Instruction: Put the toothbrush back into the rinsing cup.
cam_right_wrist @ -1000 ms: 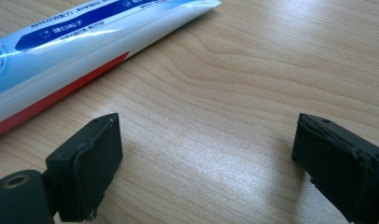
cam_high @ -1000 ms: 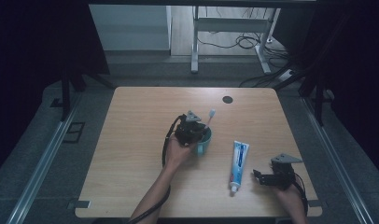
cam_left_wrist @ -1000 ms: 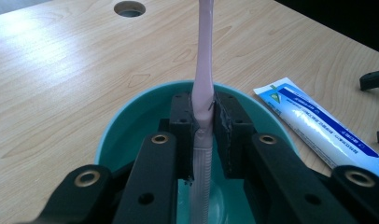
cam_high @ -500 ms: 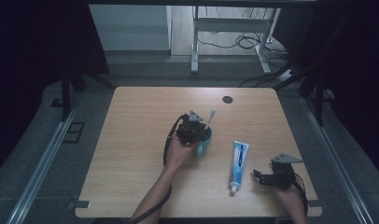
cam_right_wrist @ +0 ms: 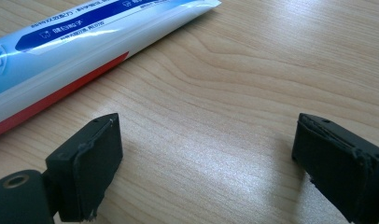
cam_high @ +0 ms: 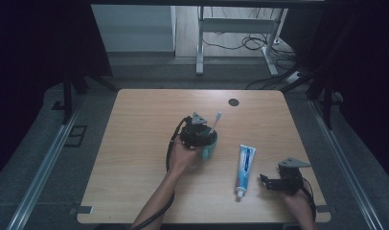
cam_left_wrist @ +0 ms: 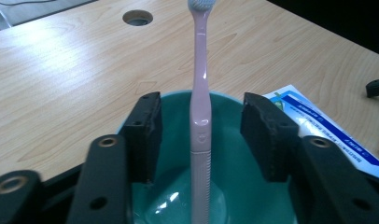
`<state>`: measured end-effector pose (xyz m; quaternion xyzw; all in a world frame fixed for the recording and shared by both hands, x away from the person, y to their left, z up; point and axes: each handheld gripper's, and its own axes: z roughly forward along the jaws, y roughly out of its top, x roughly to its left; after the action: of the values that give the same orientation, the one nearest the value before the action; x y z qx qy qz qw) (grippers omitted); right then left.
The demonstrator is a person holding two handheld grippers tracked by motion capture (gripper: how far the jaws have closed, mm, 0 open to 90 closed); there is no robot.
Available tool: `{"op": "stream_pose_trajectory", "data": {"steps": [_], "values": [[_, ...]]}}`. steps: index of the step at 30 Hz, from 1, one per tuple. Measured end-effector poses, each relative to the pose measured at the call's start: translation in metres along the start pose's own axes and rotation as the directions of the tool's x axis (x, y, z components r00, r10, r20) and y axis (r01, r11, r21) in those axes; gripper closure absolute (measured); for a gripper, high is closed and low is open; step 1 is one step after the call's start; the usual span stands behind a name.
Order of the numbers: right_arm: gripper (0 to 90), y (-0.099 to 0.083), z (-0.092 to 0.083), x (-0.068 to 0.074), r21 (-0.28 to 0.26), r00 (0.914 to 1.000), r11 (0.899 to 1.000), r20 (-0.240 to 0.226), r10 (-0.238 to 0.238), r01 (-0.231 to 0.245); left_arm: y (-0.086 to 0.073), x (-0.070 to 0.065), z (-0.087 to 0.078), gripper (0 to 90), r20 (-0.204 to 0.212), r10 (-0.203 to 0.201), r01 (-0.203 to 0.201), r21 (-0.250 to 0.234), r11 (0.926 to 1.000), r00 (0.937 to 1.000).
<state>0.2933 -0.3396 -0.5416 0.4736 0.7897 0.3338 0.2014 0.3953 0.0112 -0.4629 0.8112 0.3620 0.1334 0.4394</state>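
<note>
A pink toothbrush (cam_left_wrist: 200, 70) stands upright in a teal cup (cam_left_wrist: 234, 172) near the table's middle, its bristle head (cam_high: 218, 115) leaning up and away. My left gripper (cam_left_wrist: 199, 126) hangs over the cup (cam_high: 209, 149). Its jaws have just been opening, and the handle now stands between the pads with a gap on each side. A blue, white and red toothpaste tube (cam_high: 244, 165) lies flat to the right of the cup. My right gripper (cam_right_wrist: 206, 154) rests low over the wood just right of the tube (cam_right_wrist: 61, 56), open with nothing between its pads.
A round cable hole (cam_high: 233, 102) sits in the wooden table (cam_high: 144, 124) toward the far edge. Beyond the table stand a metal desk frame and floor cables. A black tip of the other gripper (cam_left_wrist: 376, 86) shows at the left gripper view's right edge.
</note>
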Motion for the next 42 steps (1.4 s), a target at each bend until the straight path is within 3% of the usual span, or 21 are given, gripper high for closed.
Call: {"op": "stream_pose_trajectory", "data": {"steps": [7, 9, 17, 32, 42], "values": [[8.1, 0.0, 0.0, 0.0, -0.001, 1.0, 1.0, 0.0, -0.001, 0.001, 0.003, 0.001, -0.006, 37.3, 0.016, 0.0, 0.0, 0.007, 1.0, 0.9999], [8.1, 0.0, 0.0, 0.0, -0.001, 1.0, 1.0, 0.0, -0.001, 0.001, 0.005, 0.0, -0.009, 30.0, 0.01, 0.01, -0.01, 0.017, 0.9998, 0.9999], [8.1, 0.0, 0.0, 0.0, -0.001, 1.0, 1.0, 0.0, -0.002, 0.002, 0.009, -0.002, -0.016, 15.0, 0.003, 0.01, -0.01, 0.024, 0.9997, 0.9999], [8.2, 0.0, 0.0, 0.0, -0.001, 1.0, 1.0, 0.0, -0.002, 0.002, 0.001, -0.004, -0.034, 3.8, 0.009, 0.043, -0.043, 0.026, 0.9987, 0.999], [8.2, 0.0, 0.0, 0.0, -0.001, 1.0, 1.0, 0.0, -0.002, 0.002, -0.009, -0.003, -0.048, 0.6, -0.011, 0.066, -0.066, 0.011, 0.9978, 0.9978]]}}
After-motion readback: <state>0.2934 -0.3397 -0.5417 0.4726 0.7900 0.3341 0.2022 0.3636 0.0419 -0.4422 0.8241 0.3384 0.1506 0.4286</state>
